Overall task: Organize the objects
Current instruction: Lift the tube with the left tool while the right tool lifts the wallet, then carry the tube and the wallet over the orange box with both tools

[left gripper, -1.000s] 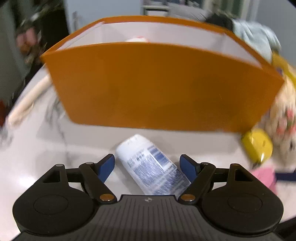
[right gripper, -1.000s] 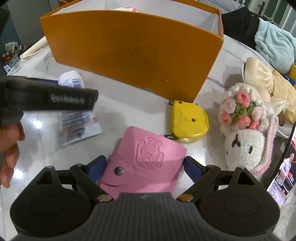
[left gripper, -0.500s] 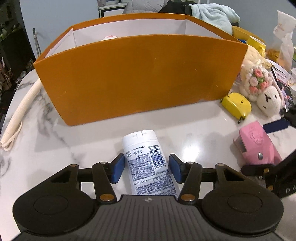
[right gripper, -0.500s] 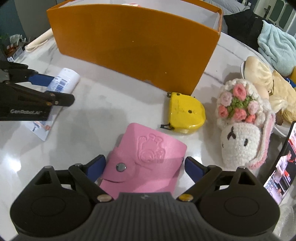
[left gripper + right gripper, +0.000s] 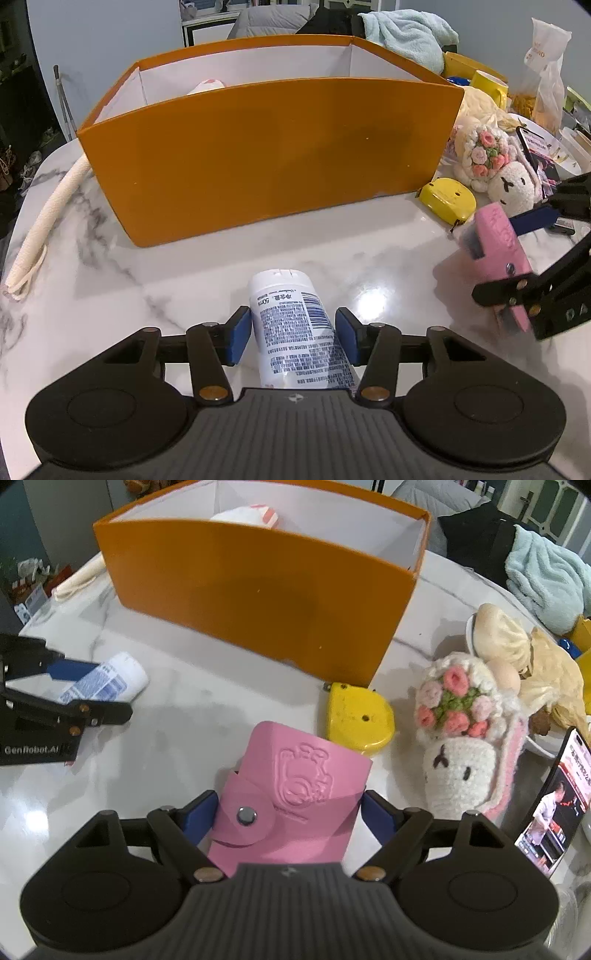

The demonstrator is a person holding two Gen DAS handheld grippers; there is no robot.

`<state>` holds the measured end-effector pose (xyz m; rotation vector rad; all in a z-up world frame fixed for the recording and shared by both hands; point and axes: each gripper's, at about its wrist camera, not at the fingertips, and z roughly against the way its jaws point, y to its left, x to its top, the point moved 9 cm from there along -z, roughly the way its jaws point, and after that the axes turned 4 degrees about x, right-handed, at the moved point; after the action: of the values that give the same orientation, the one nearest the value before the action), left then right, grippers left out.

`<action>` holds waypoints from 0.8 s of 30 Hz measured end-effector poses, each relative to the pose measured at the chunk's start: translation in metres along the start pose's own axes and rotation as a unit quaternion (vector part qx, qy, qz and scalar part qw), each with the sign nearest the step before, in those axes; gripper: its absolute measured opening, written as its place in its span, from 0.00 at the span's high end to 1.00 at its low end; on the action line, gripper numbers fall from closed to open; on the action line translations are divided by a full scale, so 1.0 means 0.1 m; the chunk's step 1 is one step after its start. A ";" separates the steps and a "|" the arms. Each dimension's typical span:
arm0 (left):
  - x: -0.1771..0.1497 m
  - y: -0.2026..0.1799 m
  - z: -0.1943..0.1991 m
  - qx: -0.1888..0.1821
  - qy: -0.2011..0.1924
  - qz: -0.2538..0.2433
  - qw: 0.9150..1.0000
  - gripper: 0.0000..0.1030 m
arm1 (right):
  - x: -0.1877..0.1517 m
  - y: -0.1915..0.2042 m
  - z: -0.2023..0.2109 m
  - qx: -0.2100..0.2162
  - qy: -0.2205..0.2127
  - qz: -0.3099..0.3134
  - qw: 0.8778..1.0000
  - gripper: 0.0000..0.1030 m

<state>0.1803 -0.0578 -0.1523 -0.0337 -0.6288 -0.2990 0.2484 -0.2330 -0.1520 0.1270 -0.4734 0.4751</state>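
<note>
One orange box (image 5: 266, 155) stands on the marble counter (image 5: 184, 273), with one white item (image 5: 247, 515) showing inside it. On the counter: one white tube (image 5: 295, 328), one pink wallet (image 5: 291, 797), one yellow tape measure (image 5: 358, 720), one crocheted bunny (image 5: 461, 738), one rope (image 5: 55, 199), one phone (image 5: 554, 808) and one yellow mug (image 5: 487, 86). One blue towel (image 5: 543, 579) lies beyond. Two claws are in view, left (image 5: 293, 338) and right (image 5: 288, 818).

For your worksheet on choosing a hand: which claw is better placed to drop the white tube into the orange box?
Left. The left claw, closing, already straddles the white tube, facing the orange box. The right claw straddles the pink wallet.
</note>
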 end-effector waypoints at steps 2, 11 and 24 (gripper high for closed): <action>0.00 0.01 0.03 0.002 -0.004 -0.002 1.000 0.46 | 0.02 -0.01 0.03 0.001 -0.004 -0.005 1.000 0.18; -0.02 0.07 0.09 -0.001 -0.005 -0.001 1.000 0.50 | 0.06 -0.01 0.10 0.004 -0.013 -0.012 1.000 0.18; 0.11 0.11 0.27 -0.010 -0.031 0.010 0.999 0.51 | 0.16 0.00 0.24 0.016 -0.034 -0.017 0.999 0.19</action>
<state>0.1766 -0.0469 -0.1239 -0.0682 -0.6875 -0.2861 0.2508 -0.2322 -0.1235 0.1812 -0.5290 0.4465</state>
